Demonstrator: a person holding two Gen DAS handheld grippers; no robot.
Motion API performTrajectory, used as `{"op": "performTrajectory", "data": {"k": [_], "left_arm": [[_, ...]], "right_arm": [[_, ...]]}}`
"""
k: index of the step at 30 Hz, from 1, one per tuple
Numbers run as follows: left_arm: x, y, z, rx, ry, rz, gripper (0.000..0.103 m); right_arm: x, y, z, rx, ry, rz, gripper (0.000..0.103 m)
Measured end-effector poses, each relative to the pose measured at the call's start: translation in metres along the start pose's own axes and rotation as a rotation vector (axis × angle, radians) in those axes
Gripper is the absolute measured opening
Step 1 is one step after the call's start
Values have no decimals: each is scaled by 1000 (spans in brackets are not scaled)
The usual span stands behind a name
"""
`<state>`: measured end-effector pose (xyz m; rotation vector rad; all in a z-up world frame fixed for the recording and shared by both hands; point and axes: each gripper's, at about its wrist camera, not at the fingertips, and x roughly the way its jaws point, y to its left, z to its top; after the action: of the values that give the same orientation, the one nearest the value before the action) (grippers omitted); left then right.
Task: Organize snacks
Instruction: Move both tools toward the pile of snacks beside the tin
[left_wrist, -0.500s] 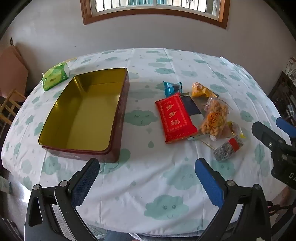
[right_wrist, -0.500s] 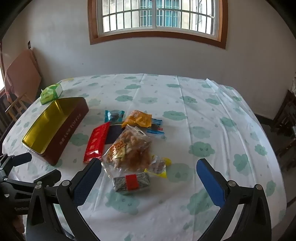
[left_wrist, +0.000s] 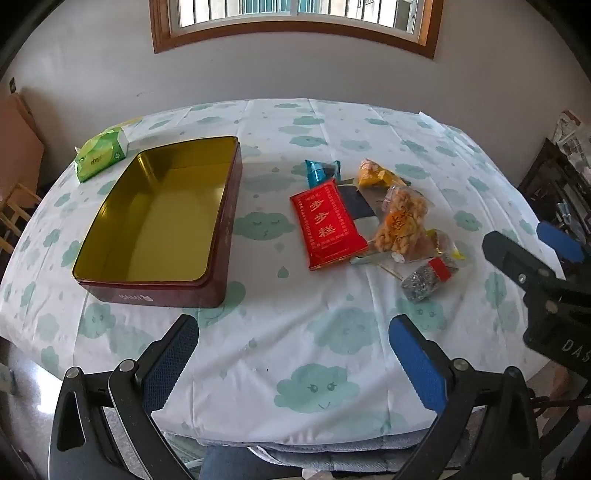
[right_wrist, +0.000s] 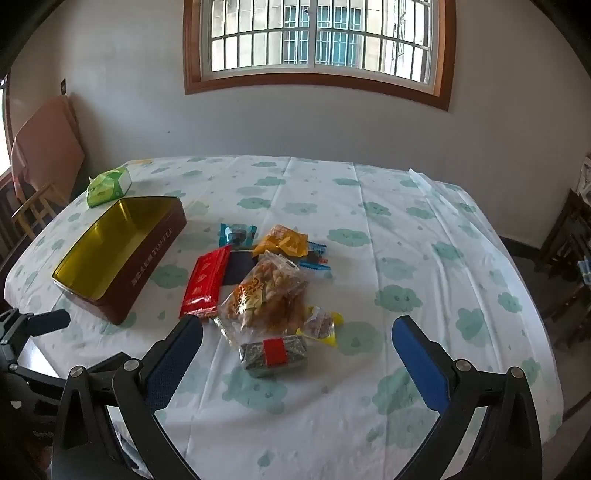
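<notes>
An open maroon tin (left_wrist: 162, 225) (right_wrist: 122, 254) with a gold inside lies empty on the left of the table. Right of it sits a heap of snacks: a red packet (left_wrist: 327, 225) (right_wrist: 205, 282), a clear bag of fried snacks (left_wrist: 400, 223) (right_wrist: 267, 295), a teal wrapper (left_wrist: 319, 171) (right_wrist: 236, 234), an orange pack (left_wrist: 376, 173) (right_wrist: 284, 242) and a grey block with a red band (left_wrist: 428, 277) (right_wrist: 273, 350). My left gripper (left_wrist: 293, 354) hangs open over the near cloth. My right gripper (right_wrist: 297, 350) is open, its fingers either side of the grey block but short of it.
A green tissue pack (left_wrist: 101, 157) (right_wrist: 109, 186) lies behind the tin. The round table wears a cloud-print cloth (left_wrist: 314, 387). Wooden chairs stand at the far left (right_wrist: 33, 210) and dark furniture at the right (left_wrist: 554, 184). The right gripper's body shows in the left wrist view (left_wrist: 546, 291).
Both views have tilted up slightly, so the table sits lower and the window shows more. Nothing on the table has moved.
</notes>
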<state>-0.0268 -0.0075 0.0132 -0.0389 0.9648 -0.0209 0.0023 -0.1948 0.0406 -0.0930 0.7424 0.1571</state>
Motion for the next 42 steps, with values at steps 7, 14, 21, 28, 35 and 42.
{"op": "performTrajectory", "data": {"k": [7, 14, 21, 28, 35, 42], "left_arm": [[-5, 0, -5, -2, -9, -16, 102], [-3, 0, -5, 5, 5, 5, 102], [9, 2, 1, 0, 21, 33, 102], [29, 6, 10, -16, 55, 61, 102], [38, 15, 15, -39, 60, 101, 102], [46, 15, 19, -23, 75, 112, 102]], "right_arm": [[-3, 2, -4, -5, -7, -2, 102], [-5, 5, -7, -9, -8, -3, 102], [2, 7, -9, -13, 13, 8, 102], [27, 3, -4, -15, 61, 32, 102], [48, 3, 0, -35, 87, 38, 102], [63, 2, -1, -40, 119, 37, 102]]}}
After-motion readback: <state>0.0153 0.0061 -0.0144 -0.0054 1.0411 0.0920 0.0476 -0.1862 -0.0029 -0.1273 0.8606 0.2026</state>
